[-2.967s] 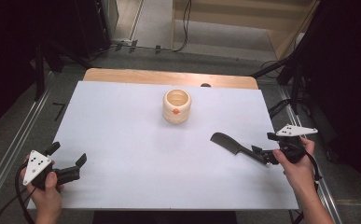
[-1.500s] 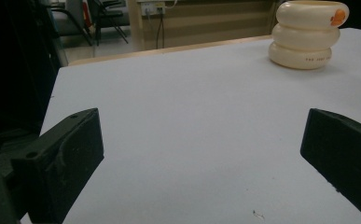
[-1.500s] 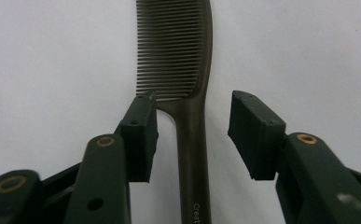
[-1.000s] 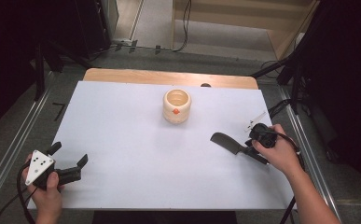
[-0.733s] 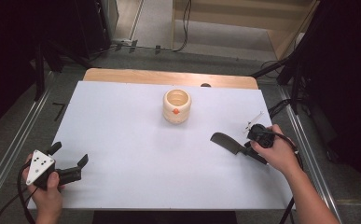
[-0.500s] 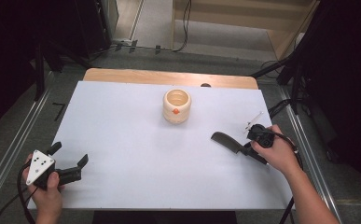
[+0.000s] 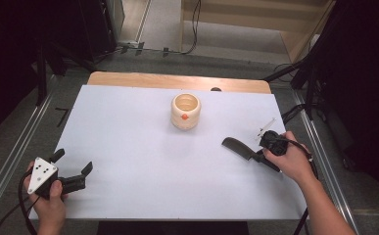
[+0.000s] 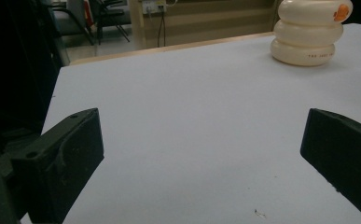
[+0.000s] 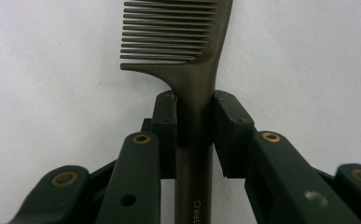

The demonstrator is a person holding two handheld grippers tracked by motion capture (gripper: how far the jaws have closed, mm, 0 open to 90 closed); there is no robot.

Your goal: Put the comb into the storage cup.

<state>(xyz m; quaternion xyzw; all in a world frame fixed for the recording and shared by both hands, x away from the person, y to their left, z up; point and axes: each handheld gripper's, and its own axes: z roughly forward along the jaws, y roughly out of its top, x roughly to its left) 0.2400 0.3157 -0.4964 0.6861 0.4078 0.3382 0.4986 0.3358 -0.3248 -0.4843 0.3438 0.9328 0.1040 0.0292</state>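
A dark comb (image 7: 237,146) lies flat on the white table (image 7: 128,132) at the right, its teeth end pointing left. My right gripper (image 7: 262,157) is on its handle. In the right gripper view the comb (image 9: 183,37) runs up between the two pads, which press on the handle from both sides, so my right gripper (image 9: 195,109) is shut on it. Its jaws have just been closing with the handle between them. Near the front left corner my left gripper (image 7: 73,161) stands open, and nothing is between the wide jaws of this gripper (image 8: 201,140).
A cream ribbed pot (image 7: 185,111) with an orange dot stands at the back middle, and the left gripper view has the pot (image 8: 308,32) far off at the upper right. A wooden strip (image 7: 177,81) borders the table's far edge.
The right hand has turned over and brought its gripper down onto the comb's handle, where the jaws have closed. The left hand and the pot have not moved.
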